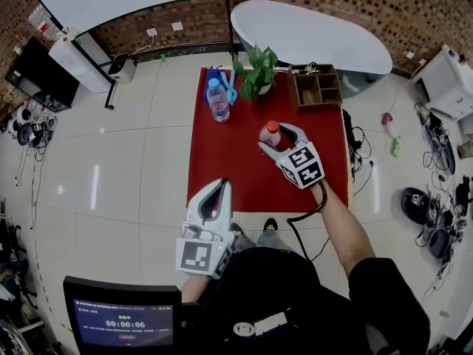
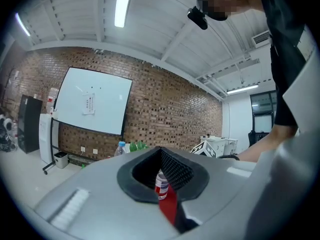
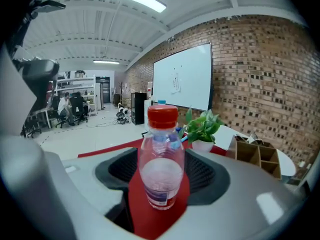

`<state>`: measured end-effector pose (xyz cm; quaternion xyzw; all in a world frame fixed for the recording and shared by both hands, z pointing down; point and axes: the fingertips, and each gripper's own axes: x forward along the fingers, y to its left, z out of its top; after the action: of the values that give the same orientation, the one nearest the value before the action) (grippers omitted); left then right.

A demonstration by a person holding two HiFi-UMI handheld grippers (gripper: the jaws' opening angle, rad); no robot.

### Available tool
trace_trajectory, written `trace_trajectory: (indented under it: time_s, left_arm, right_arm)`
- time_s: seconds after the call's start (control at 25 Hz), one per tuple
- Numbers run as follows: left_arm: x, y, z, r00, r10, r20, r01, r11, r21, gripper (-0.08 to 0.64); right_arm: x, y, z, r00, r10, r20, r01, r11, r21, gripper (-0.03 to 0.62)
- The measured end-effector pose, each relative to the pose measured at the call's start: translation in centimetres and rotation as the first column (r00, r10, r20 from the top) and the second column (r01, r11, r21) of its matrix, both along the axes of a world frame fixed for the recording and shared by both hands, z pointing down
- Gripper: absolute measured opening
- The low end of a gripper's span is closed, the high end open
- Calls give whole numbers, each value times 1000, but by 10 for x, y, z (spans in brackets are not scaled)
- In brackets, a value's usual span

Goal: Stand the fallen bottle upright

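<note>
**Head view.** The red-capped bottle (image 1: 270,132) is standing upright on the red table (image 1: 222,161), slightly toward 2 o'clock from the table's middle. The right gripper (image 1: 273,139) is closing its jaws on the bottle from both sides. The left gripper (image 1: 222,184) is hovering over the table's 6 o'clock edge with its jaws nearly pressed together. A blue-capped bottle (image 1: 218,100) is standing at 10 o'clock from the red-capped one. A potted plant (image 1: 257,69) is sitting at the 12 o'clock edge. A wooden organiser (image 1: 316,87) is sitting at 1 o'clock; what is lying in its compartments is too small to tell. A screen (image 1: 124,324) at 7 o'clock is displaying "00:00:06".

**Left gripper view.** The left gripper (image 2: 161,164) is holding nothing, its jaws leaving only a narrow slit. Through the slit the red-capped bottle (image 2: 161,185) is showing a red-and-white label band whose print is unreadable. A sheet is hanging on the whiteboard (image 2: 92,101), its writing too small to read.

**Right gripper view.** The right gripper (image 3: 162,171) is pinching the red-capped bottle (image 3: 161,159), a pad meeting each side. The bottle is transparent and its contents cannot be told. Its label, a dark band with a red stripe, is wrapping the base, the lettering illegible. The potted plant (image 3: 202,129) and the wooden organiser (image 3: 255,154) are appearing at 2 to 3 o'clock.
</note>
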<state>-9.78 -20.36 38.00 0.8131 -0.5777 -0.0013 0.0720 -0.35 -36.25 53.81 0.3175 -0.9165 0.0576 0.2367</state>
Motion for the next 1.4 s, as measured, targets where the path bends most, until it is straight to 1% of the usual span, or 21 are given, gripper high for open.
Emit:
trace_trajectory:
  time_s: [0.08, 0.2, 0.44, 0.6, 0.68, 0.8, 0.84, 0.88, 0.96, 1.0, 1.08, 1.24, 1.4]
  left_arm:
    - [0, 1, 0, 1000, 8, -6, -8, 1000, 2, 3]
    - [2, 3, -1, 1000, 26, -13, -26, 1000, 7, 3]
    - [-1, 12, -5, 997, 69, -25, -69, 997, 21, 3]
    - [-1, 19, -6, 994, 103, -31, -102, 994, 23, 3]
    - [-2, 22, -8, 993, 109, -35, -108, 994, 30, 3]
    - [-5, 25, -8, 992, 116, -44, -115, 993, 33, 3]
    - [-7, 27, -7, 992, 120, -48, -119, 992, 32, 3]
    - [-8, 28, -6, 991, 125, -51, -124, 992, 29, 3]
    - [-9, 30, -5, 989, 137, -56, -136, 990, 23, 3]
    - [-8, 32, -4, 988, 143, -57, -142, 990, 21, 3]
    - [-7, 35, -4, 987, 152, -56, -151, 988, 21, 3]
    - [2, 46, -5, 987, 149, -52, -148, 989, 28, 3]
    - [20, 68, -4, 990, 132, -38, -131, 991, 30, 3]
  right_arm:
    - [1, -1, -4, 1000, 13, 16, -13, 1000, 1, 293]
    - [4, 2, -8, 999, 33, 14, -33, 999, 7, 293]
    - [22, 11, -28, 993, 111, 45, -113, 993, 41, 293]
    - [25, 19, -28, 991, 133, 27, -134, 990, 42, 293]
    - [27, 28, -40, 986, 155, 53, -158, 985, 64, 293]
    - [34, 52, -75, 971, 195, 138, -213, 968, 134, 293]
    - [35, 64, -89, 965, 199, 169, -226, 961, 162, 282]
    - [35, 77, -103, 959, 197, 201, -236, 953, 191, 236]
    - [34, 104, -128, 946, 190, 263, -252, 940, 229, 16]
    - [33, 116, -136, 940, 182, 288, -252, 940, 231, 3]
    - [28, 135, -145, 933, 155, 324, -235, 946, 225, 3]
    - [25, 162, -155, 927, 112, 358, -200, 954, 221, 3]
    - [33, 188, -155, 921, 84, 380, -177, 960, 218, 3]
